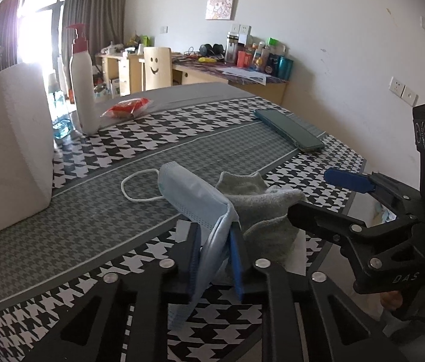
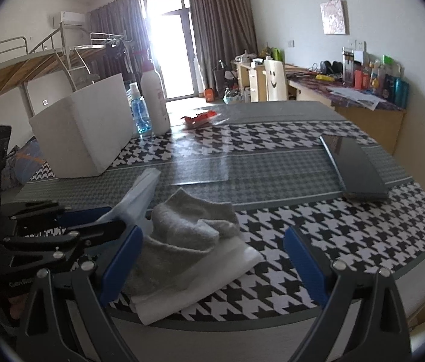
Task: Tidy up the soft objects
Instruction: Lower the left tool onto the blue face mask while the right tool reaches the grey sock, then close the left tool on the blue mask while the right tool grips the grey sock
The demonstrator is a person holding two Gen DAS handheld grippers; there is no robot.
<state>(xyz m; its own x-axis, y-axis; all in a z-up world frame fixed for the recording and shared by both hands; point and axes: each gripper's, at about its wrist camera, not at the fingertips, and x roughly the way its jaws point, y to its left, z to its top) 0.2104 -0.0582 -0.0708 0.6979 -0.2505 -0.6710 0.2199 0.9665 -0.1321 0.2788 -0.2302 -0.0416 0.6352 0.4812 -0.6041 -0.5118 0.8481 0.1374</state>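
Observation:
My left gripper [image 1: 215, 259] is shut on a folded blue face mask [image 1: 194, 196], held just above the table with its white ear loop [image 1: 135, 187] hanging onto the cloth. The mask shows pale in the right wrist view [image 2: 137, 196]. A grey sock [image 1: 260, 208] lies bunched on a folded white cloth [image 2: 212, 280] near the table's front edge, right beside the mask. My right gripper [image 2: 212, 268] is open, its blue pads either side of the sock [image 2: 188, 232] and cloth. It also shows at the right of the left wrist view [image 1: 327, 196].
A white box [image 2: 85, 129] stands at the left. Behind it are a white pump bottle [image 1: 82, 87] and a blue spray bottle [image 2: 140, 111]. A red packet [image 1: 128, 107] lies further back. A dark phone [image 2: 354, 166] lies at the right on the houndstooth tablecloth [image 2: 333, 241].

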